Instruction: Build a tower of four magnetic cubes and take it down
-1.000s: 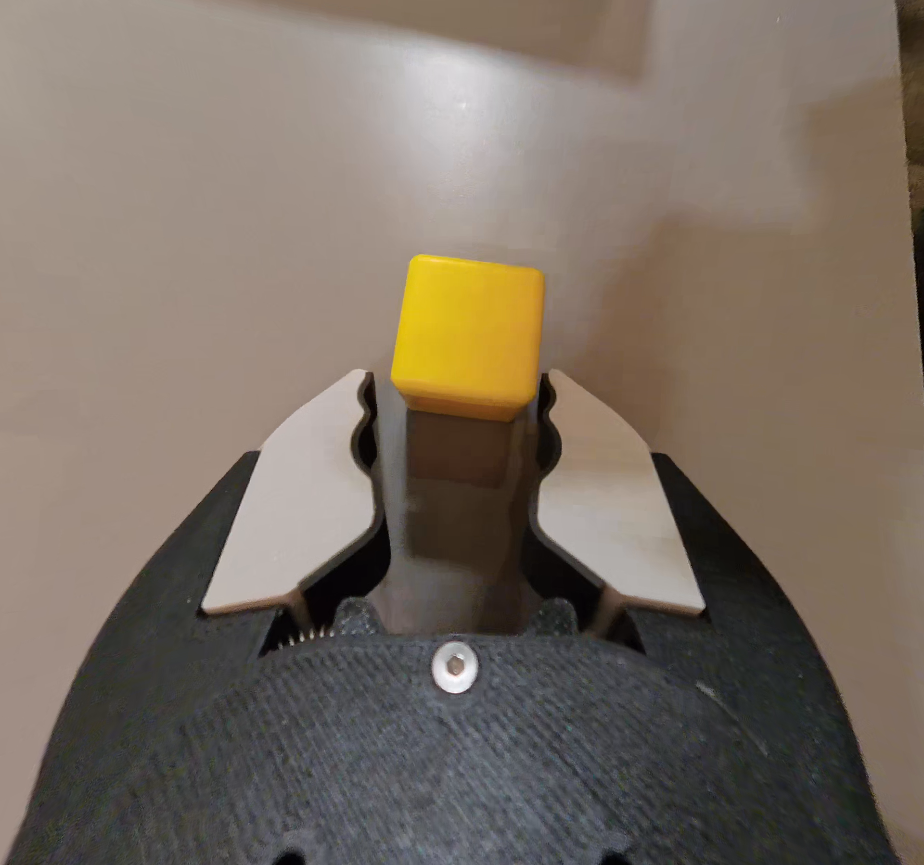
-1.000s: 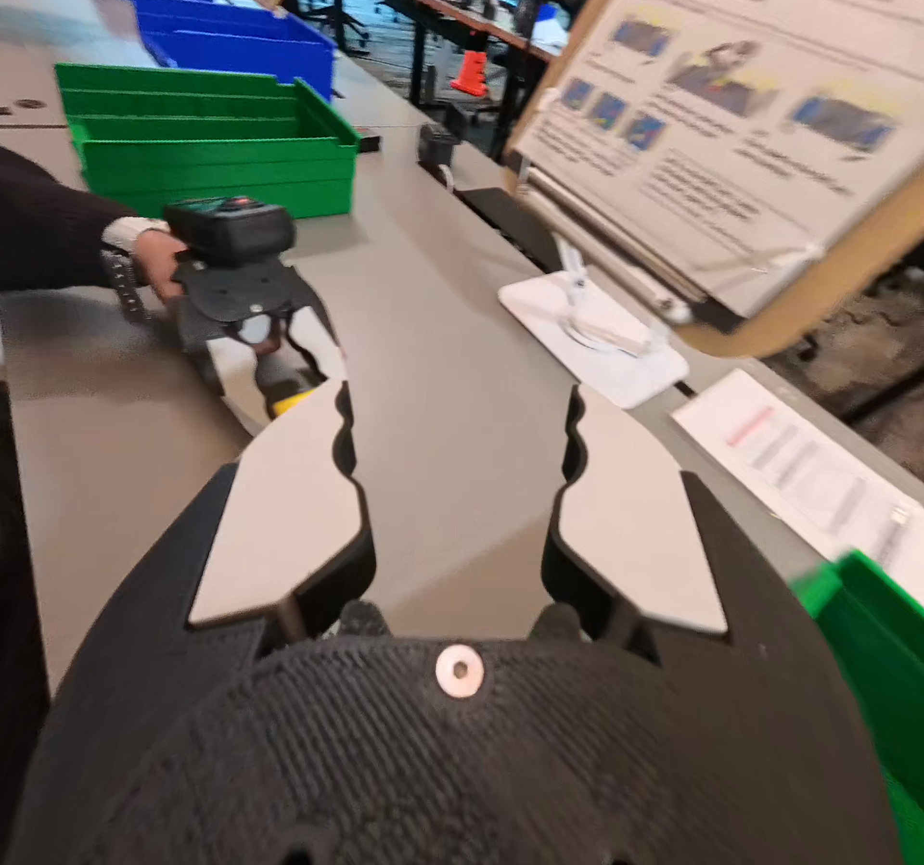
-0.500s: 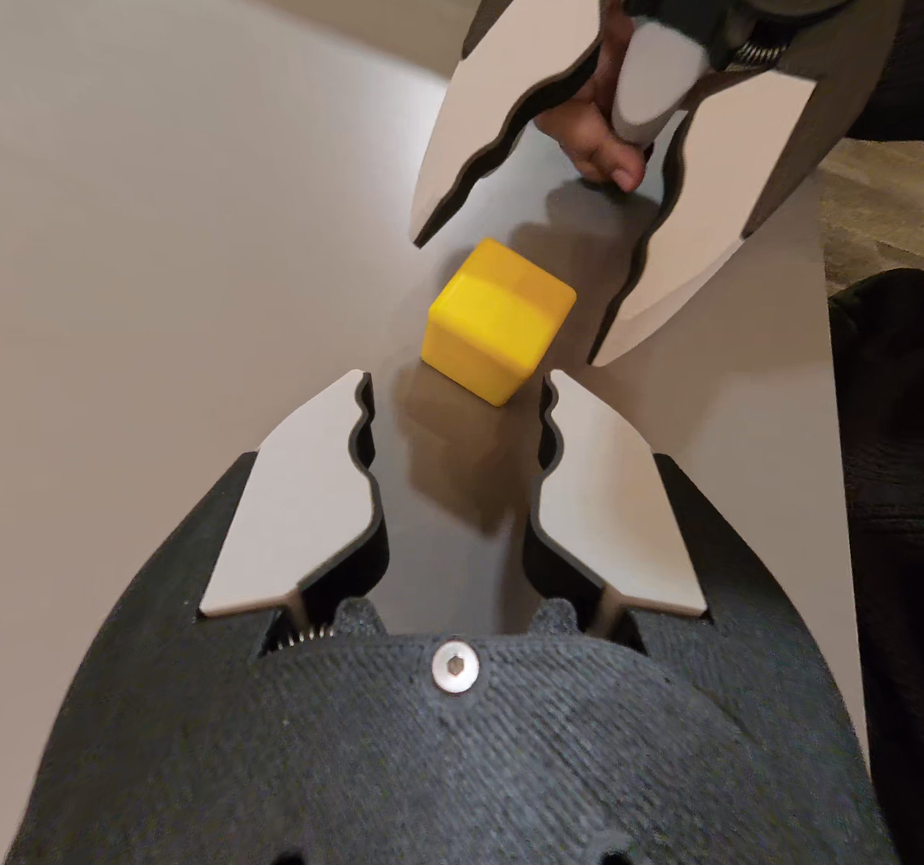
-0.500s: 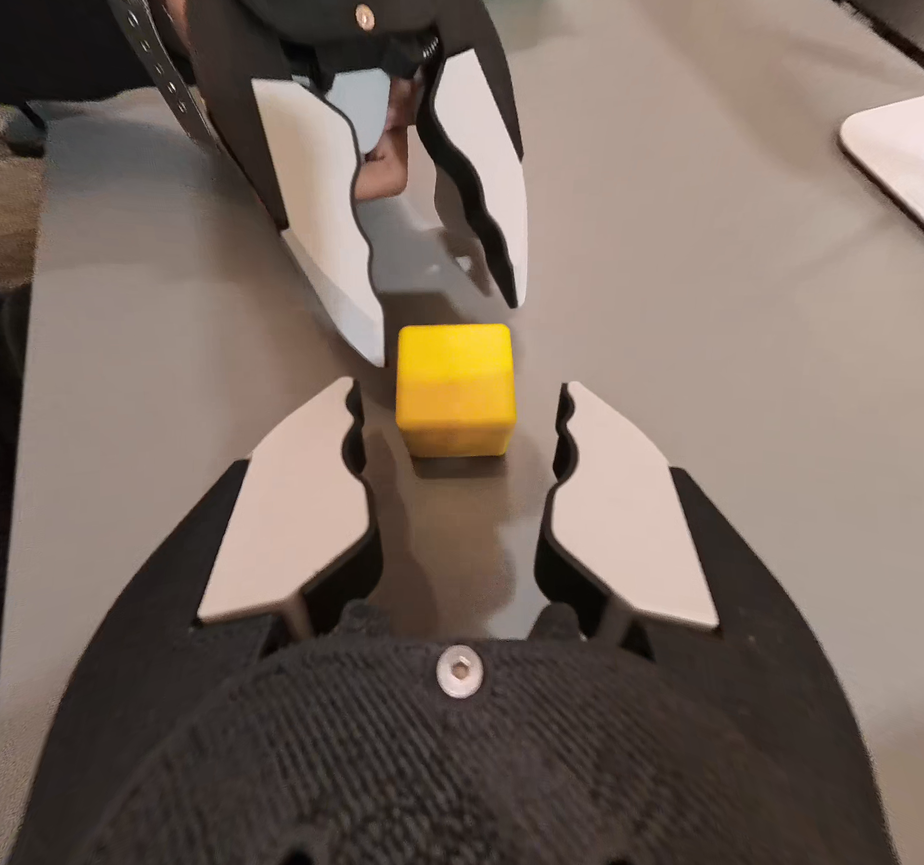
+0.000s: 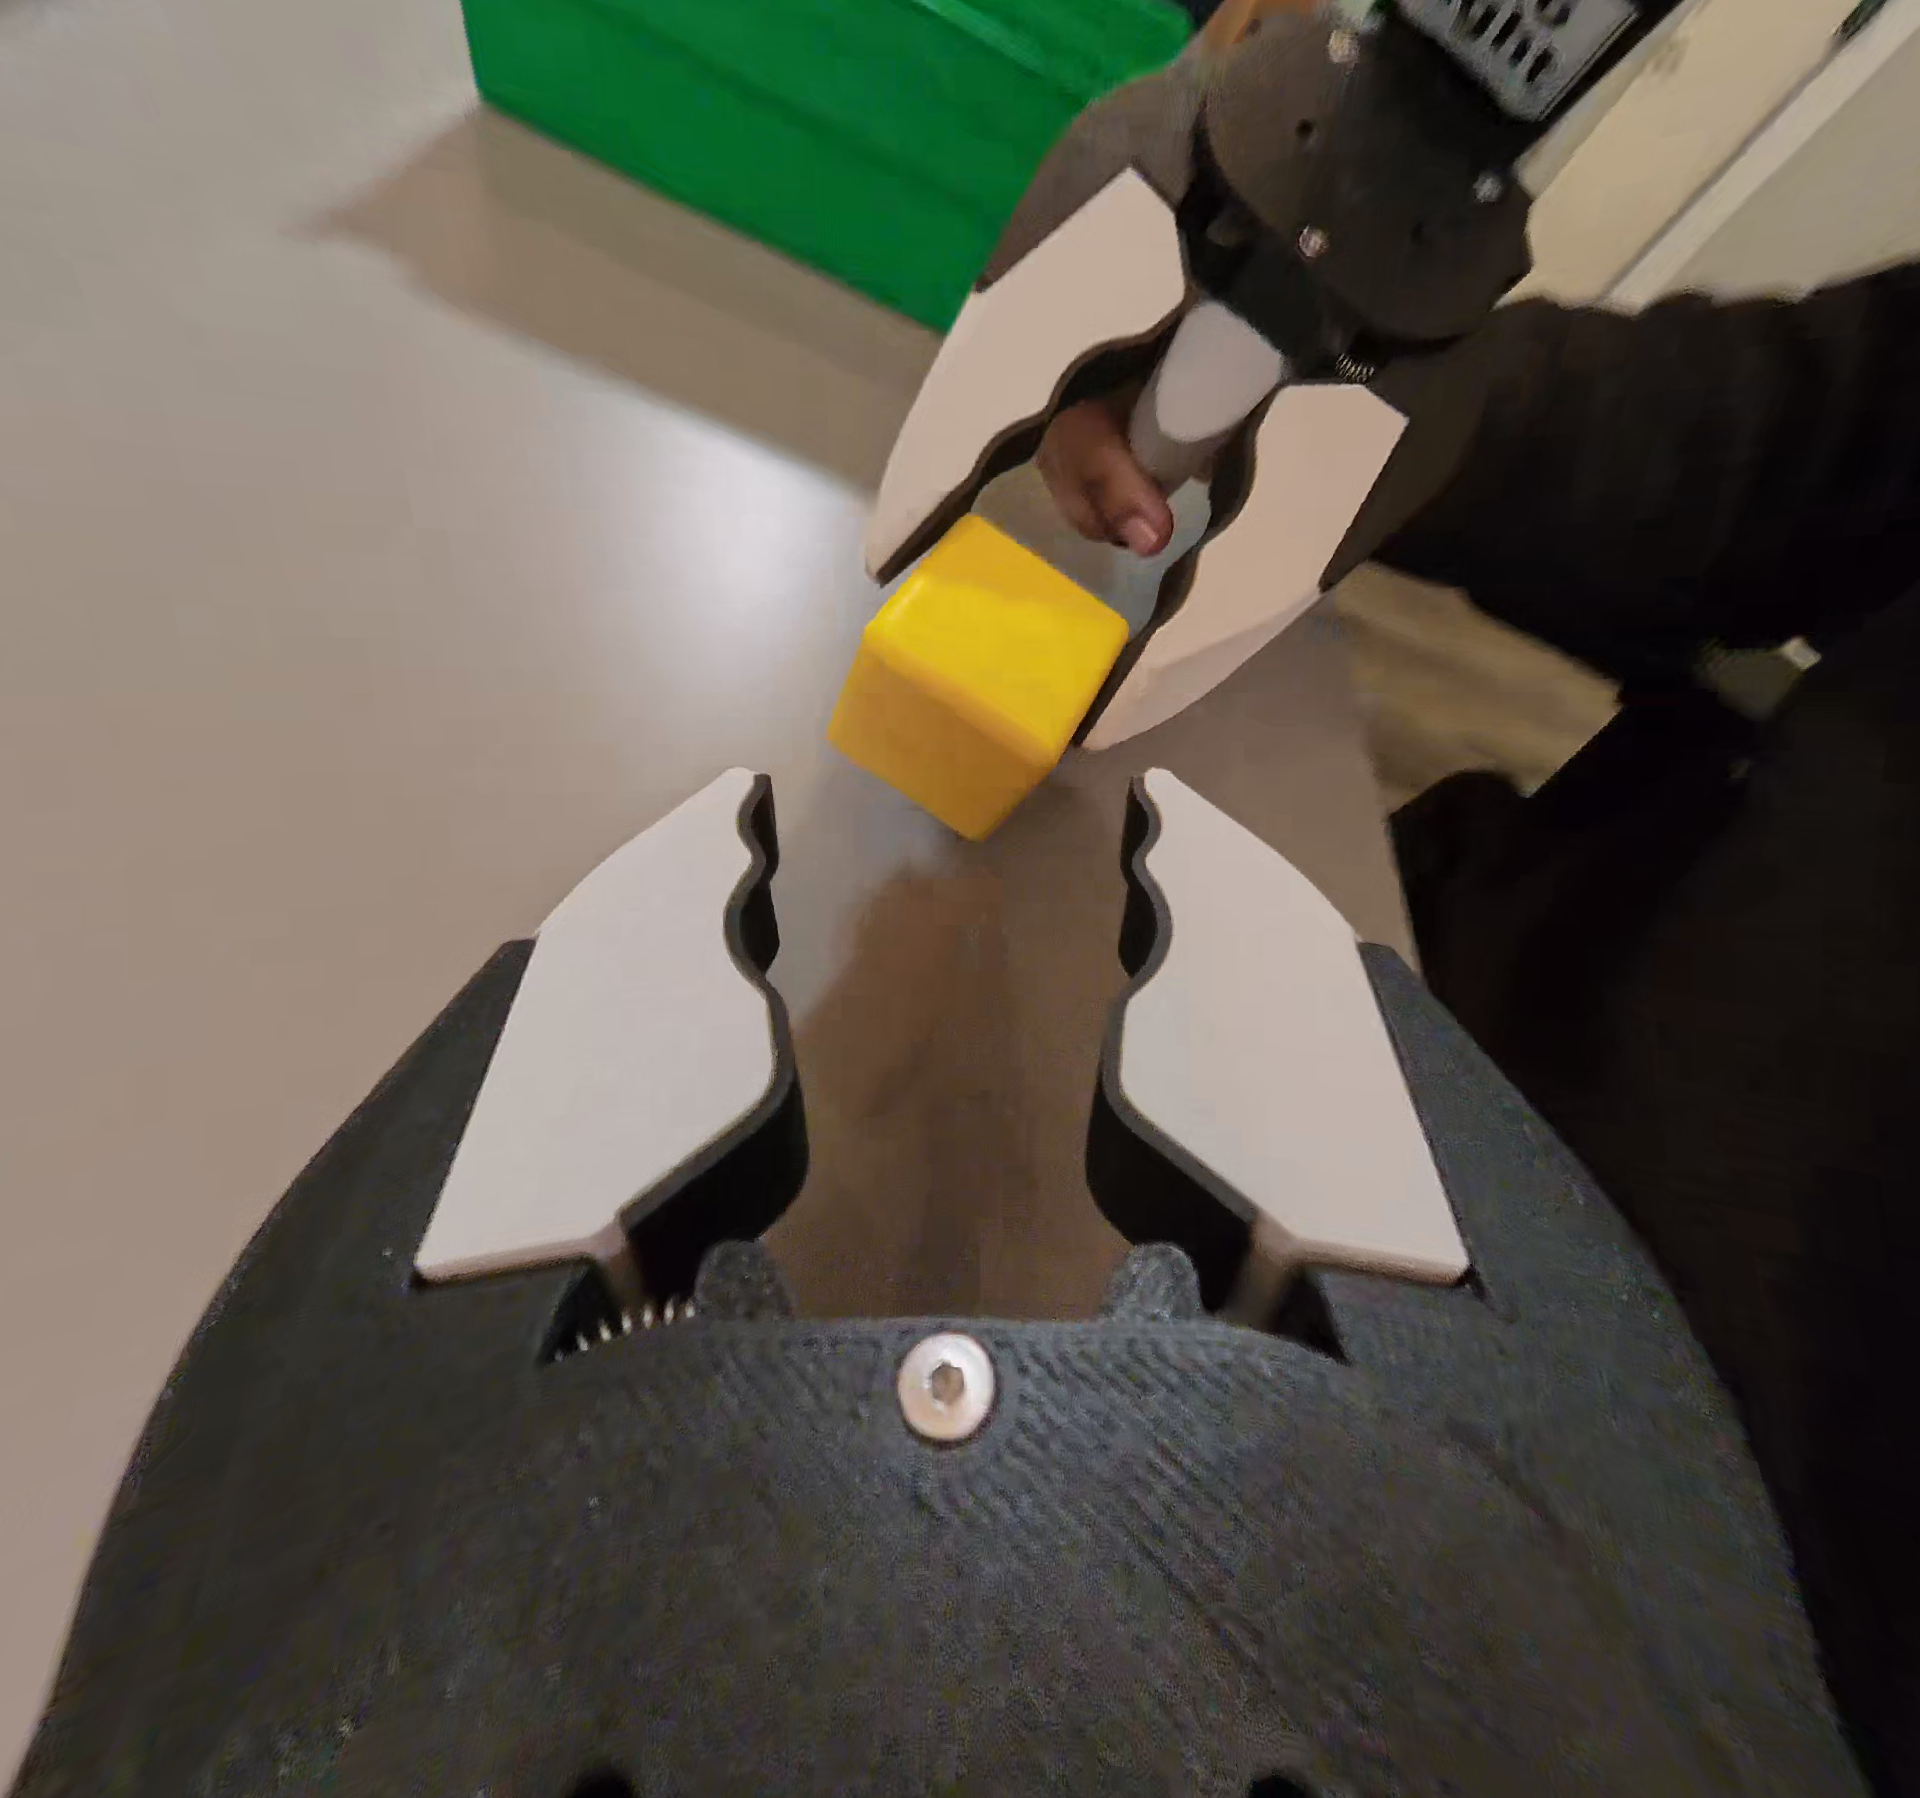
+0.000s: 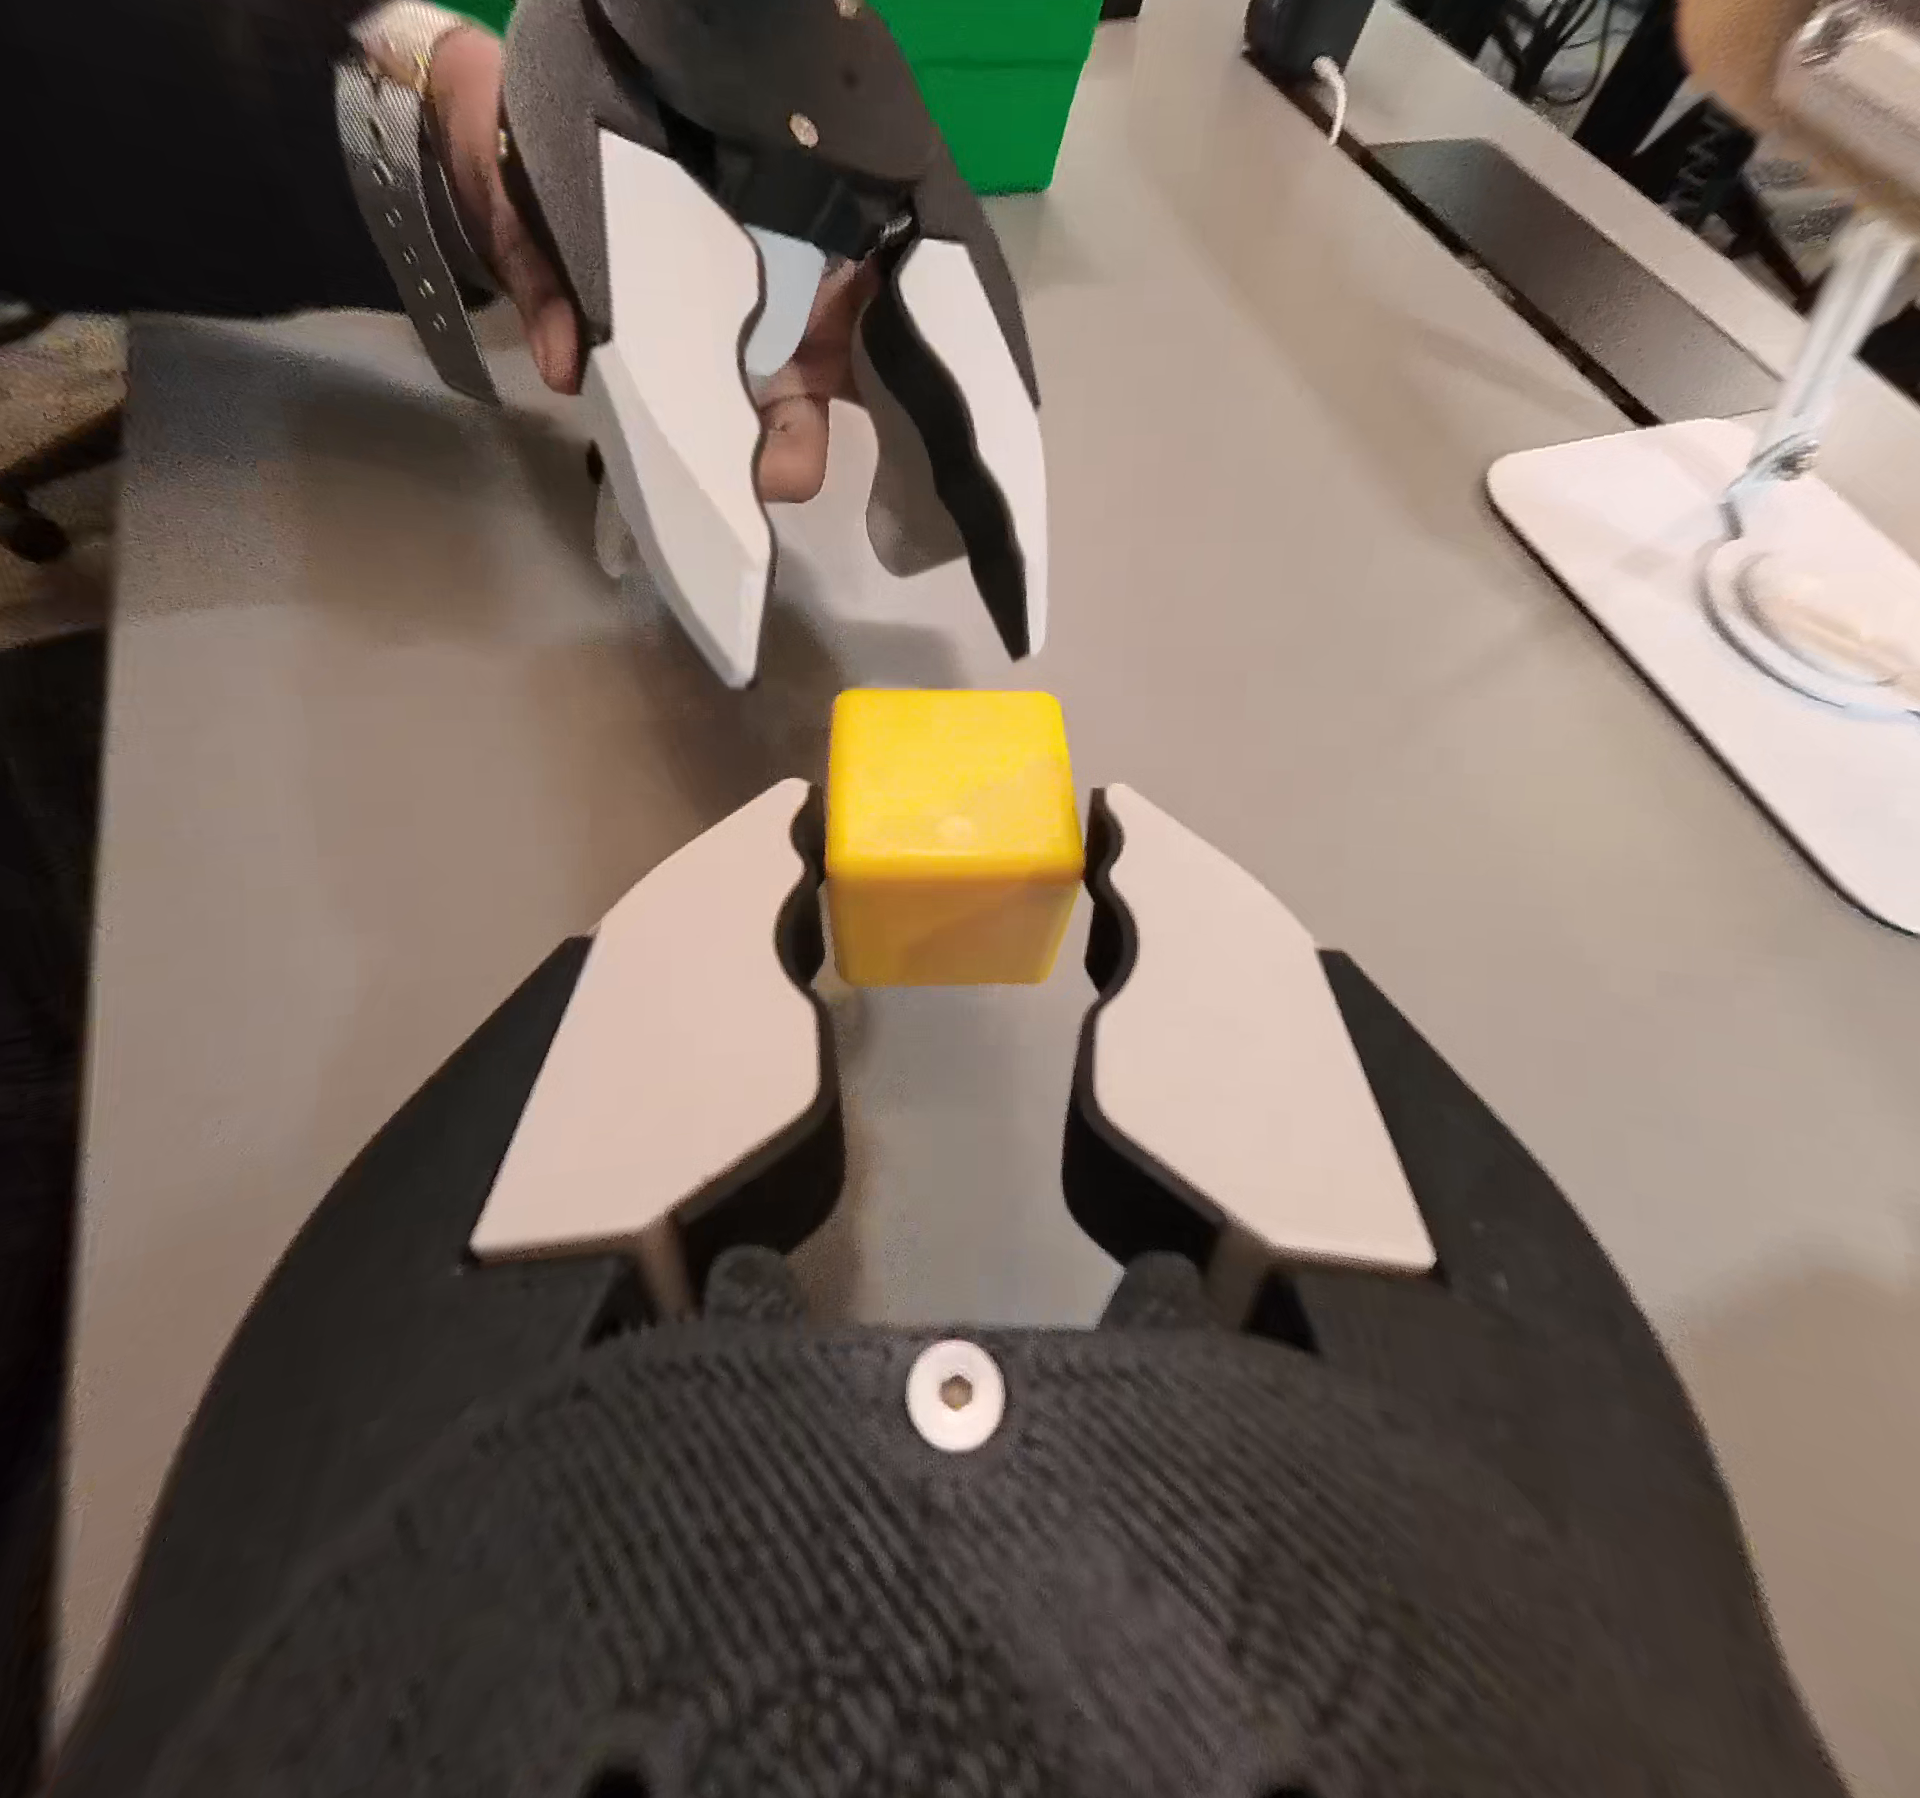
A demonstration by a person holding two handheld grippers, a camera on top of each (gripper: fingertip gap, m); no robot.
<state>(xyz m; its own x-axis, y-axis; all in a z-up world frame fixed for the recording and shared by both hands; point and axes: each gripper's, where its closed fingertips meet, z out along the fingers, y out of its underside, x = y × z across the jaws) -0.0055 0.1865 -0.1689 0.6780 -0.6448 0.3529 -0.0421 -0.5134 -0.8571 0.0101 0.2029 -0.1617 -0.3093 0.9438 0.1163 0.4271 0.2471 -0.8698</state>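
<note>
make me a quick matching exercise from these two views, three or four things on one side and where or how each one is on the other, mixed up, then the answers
Things:
1. yellow cube
2. left gripper
3. green bin
4. white stand

Places or states:
A. open, holding nothing
B. at the far end of the table
C. between the right gripper's fingertips
D. on the table, off to the right in the right wrist view

Pairs: 1-C, 2-A, 3-B, 4-D

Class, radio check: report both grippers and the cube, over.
Right gripper shut on yellow cube. Left gripper open, empty, facing it. Nothing between.
</note>
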